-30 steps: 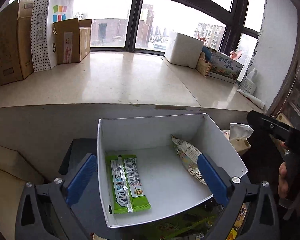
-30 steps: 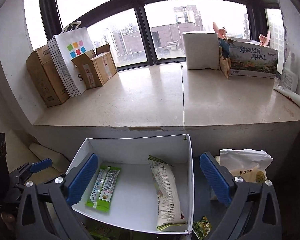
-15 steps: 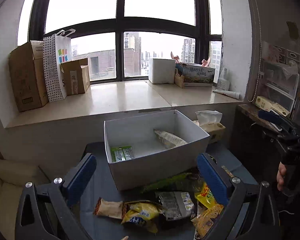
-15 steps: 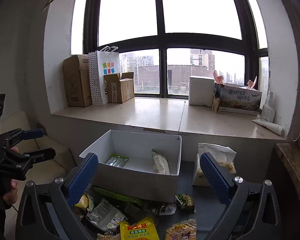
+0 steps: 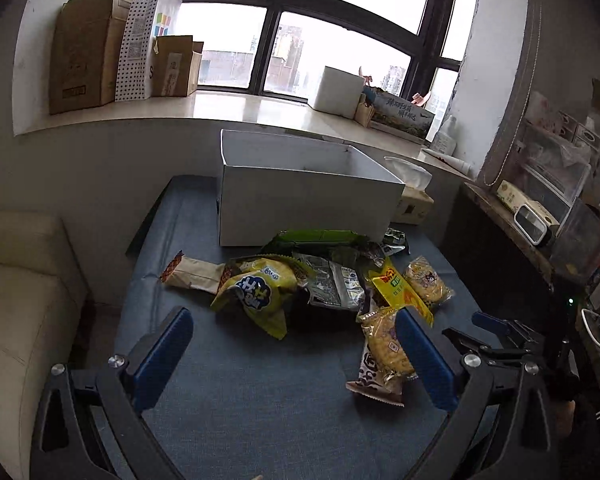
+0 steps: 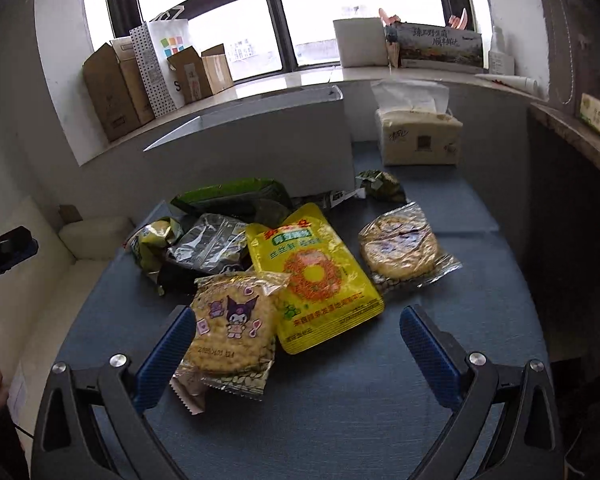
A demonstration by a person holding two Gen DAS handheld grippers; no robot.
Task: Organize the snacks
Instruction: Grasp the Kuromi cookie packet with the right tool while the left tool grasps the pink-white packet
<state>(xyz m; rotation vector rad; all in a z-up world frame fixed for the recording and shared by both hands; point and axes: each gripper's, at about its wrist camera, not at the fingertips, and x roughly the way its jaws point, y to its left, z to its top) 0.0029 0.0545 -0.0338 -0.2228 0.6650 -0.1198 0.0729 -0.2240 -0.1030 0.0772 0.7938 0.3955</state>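
A pile of snack packets lies on the blue table in front of a white box [image 5: 308, 204]; the box also shows in the right wrist view [image 6: 260, 148]. The pile holds a yellow chip bag [image 5: 260, 292], a yellow pouch [image 6: 312, 276], a Kuromi cracker pack [image 6: 232, 328], a second cracker pack [image 6: 400, 252] and a green packet [image 6: 232, 196]. My left gripper [image 5: 296, 356] is open and empty, low over the table's near side. My right gripper [image 6: 296, 352] is open and empty, its left finger beside the Kuromi pack. The box's inside is hidden.
A tissue pack [image 6: 418, 136] stands right of the box. Cardboard boxes [image 5: 84, 52] and a dotted paper bag [image 5: 144, 40] stand on the windowsill. A cream sofa [image 5: 16, 304] is at the left. A cluttered side counter [image 5: 540, 220] runs along the right.
Both grippers have pulled back and down from over the white box to the table's near side. The snack pile has come into view and the box's contents have dropped out of sight.
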